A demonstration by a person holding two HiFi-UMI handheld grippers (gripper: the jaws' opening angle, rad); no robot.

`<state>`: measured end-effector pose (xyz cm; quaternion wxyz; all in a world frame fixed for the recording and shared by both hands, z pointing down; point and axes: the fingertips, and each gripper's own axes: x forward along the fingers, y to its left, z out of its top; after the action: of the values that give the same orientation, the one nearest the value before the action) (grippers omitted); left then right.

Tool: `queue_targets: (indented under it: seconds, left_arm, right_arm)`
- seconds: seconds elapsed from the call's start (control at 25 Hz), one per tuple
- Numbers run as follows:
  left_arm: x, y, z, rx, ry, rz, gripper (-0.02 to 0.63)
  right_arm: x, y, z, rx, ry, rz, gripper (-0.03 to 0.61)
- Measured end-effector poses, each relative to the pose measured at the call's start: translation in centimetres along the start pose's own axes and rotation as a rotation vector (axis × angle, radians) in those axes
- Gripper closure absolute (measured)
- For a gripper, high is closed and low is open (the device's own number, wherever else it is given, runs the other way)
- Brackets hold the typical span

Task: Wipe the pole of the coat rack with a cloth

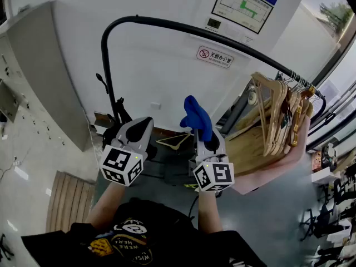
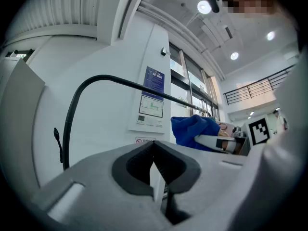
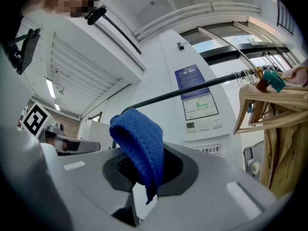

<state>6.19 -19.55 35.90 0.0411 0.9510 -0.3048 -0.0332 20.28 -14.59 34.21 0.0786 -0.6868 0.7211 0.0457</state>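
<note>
White wall (image 1: 161, 65) carries a framed notice (image 1: 245, 4); grey floor (image 1: 278, 216), slatted wooden board (image 1: 64, 199) at left, round ceiling lights (image 2: 204, 6), tall windows (image 2: 192, 88)

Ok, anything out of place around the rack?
One wooden hanger lies down low under the pole, apart from the other hangers bunched up on it. Nothing else stands out.

**Materials and finishes at the coat rack**
The cloth (image 3: 137, 143) is a coarse blue knit; the pole (image 1: 167, 23) is smooth, black and faintly glossy, seemingly metal; the hangers (image 1: 275, 115) are pale wood; the left gripper (image 2: 154, 173) and right gripper (image 3: 139, 179) have matt grey plastic shells.
</note>
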Motion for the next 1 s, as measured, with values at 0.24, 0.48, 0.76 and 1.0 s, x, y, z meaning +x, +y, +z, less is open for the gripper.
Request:
queue_targets:
  seconds: [0.24, 0.48, 0.76, 1.0]
  left_arm:
    - [-0.3, 0.3, -0.3, -0.01, 0.006, -0.011, 0.611]
    - [-1.0, 1.3, -0.3, -0.02, 0.002, 0.0, 0.611]
    - [-2.2, 3.8, 0.0, -0.033, -0.008, 0.032, 0.611]
    - [-3.6, 6.8, 1.2, -0.015, -0.027, 0.052, 0.611]
  right_arm:
    - [0.3, 0.4, -0.3, -0.006, 0.011, -0.005, 0.525]
    - [1.2, 1.2, -0.6, 0.014, 0.006, 0.014, 0.523]
    - [3.8, 3.5, -0.6, 0.064, -0.014, 0.082, 0.522]
    - [9.2, 6.3, 2.4, -0.004, -0.077, 0.123, 0.522]
